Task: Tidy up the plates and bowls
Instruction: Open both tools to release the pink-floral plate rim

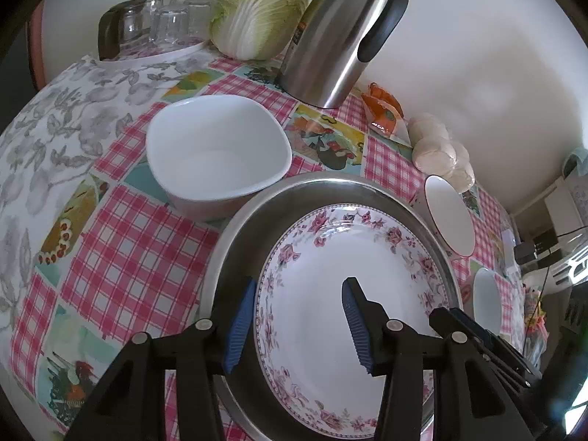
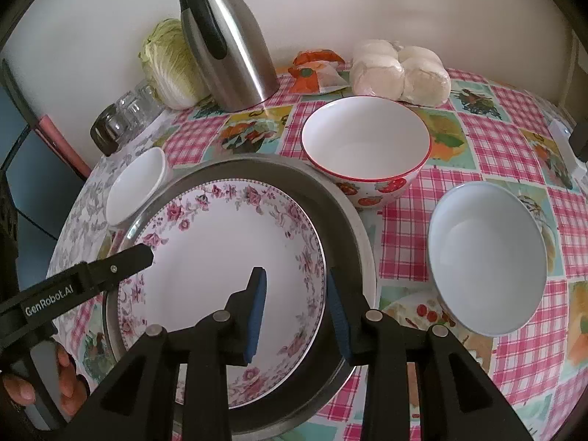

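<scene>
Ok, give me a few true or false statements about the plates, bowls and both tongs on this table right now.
1. The floral plate lies inside the metal pan. True.
2. The left tongs and the right tongs each straddle the plate's rim, open. True.
3. The strawberry bowl is stacked in the pale blue bowl. False: they stand apart on the tablecloth.
4. The steel jug lies on its side. False: it stands upright.

Left gripper open, blue pads straddling the left rim of the floral plate. Plate sits inside the steel pan on the checked tablecloth. White bowl touches pan's far-left edge; steel carafe stands behind.
</scene>
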